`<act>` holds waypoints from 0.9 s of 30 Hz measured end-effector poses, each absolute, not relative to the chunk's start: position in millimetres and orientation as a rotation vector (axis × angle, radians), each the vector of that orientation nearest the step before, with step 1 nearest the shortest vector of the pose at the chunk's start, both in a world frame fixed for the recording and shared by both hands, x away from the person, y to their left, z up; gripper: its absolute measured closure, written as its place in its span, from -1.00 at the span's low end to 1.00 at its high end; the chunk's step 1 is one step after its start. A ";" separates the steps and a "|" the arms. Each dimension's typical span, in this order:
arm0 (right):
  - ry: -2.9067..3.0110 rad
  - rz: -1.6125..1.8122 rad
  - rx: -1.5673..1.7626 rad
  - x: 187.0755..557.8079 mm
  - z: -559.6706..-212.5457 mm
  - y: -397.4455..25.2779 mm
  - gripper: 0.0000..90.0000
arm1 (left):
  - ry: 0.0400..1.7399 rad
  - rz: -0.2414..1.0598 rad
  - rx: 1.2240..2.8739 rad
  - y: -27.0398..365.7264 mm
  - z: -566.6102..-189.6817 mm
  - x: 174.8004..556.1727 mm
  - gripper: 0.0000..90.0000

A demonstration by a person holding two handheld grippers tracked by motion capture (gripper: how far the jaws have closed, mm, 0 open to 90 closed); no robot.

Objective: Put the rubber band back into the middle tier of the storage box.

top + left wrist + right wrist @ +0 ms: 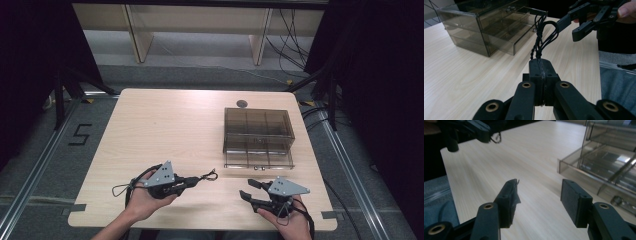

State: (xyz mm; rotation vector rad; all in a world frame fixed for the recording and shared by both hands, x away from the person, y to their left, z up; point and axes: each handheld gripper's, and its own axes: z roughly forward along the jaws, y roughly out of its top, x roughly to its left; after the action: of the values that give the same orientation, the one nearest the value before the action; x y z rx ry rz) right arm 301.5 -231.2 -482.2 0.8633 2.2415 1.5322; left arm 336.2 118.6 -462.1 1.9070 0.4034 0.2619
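A black braided cord [541, 37] with loops at its end sticks out from my left gripper [541, 66], whose jaws are shut on it. In the high view the left gripper [192, 180] is at the table's front left and the cord [210, 176] points right. My right gripper [249, 189] is at the front right, jaws open with nothing between them [540, 200]. A smoky clear drawer box [258, 131] stands at the right, its lower drawer [258, 159] pulled out toward me.
The light wooden table [160, 130] has bare room at the left and middle. A small round dark disc [242, 103] lies behind the box. Black curtains and stands flank the table; cables lie on the floor beyond.
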 end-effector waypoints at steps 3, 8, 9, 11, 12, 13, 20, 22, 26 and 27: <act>2.221 1.563 0.809 302.0 -473.8 -227.3 0.10 | 0.390 0.235 1.890 111.0 -462.1 337.8 0.97; 2.185 1.623 0.792 300.8 -460.1 -220.8 0.14 | 0.384 0.230 1.890 101.9 -463.0 340.1 0.97; 2.182 1.628 0.811 299.3 -458.4 -218.8 0.15 | 0.382 0.223 1.886 100.2 -463.4 340.3 0.97; 2.199 1.637 0.788 300.7 -455.9 -217.1 0.17 | 0.381 0.226 1.889 99.0 -463.2 340.6 0.97; 2.187 1.631 0.806 299.5 -455.0 -215.6 0.18 | 0.371 0.219 1.882 96.4 -463.8 341.6 0.97; 2.192 1.626 0.766 301.7 -454.3 -215.2 0.18 | 0.379 0.223 1.888 95.4 -463.4 340.9 0.97; 2.215 1.648 0.762 303.4 -454.0 -203.1 0.22 | 0.363 0.221 1.885 87.3 -462.6 340.2 0.97; 2.220 1.655 0.759 303.6 -453.5 -200.6 0.22 | 0.362 0.216 1.879 85.2 -463.4 339.9 0.97; 2.206 1.675 0.718 308.7 -453.3 -197.3 0.24 | 0.351 0.214 1.889 82.1 -464.2 338.3 0.97; 2.202 1.660 0.734 308.1 -452.8 -196.9 0.24 | 0.349 0.213 1.888 81.3 -464.2 338.1 0.97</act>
State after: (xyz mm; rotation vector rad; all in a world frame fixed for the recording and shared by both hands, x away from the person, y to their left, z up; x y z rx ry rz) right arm 308.1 -196.9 -452.8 0.7344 2.2024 1.6604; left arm 338.1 81.3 -464.2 1.8884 0.3489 0.2134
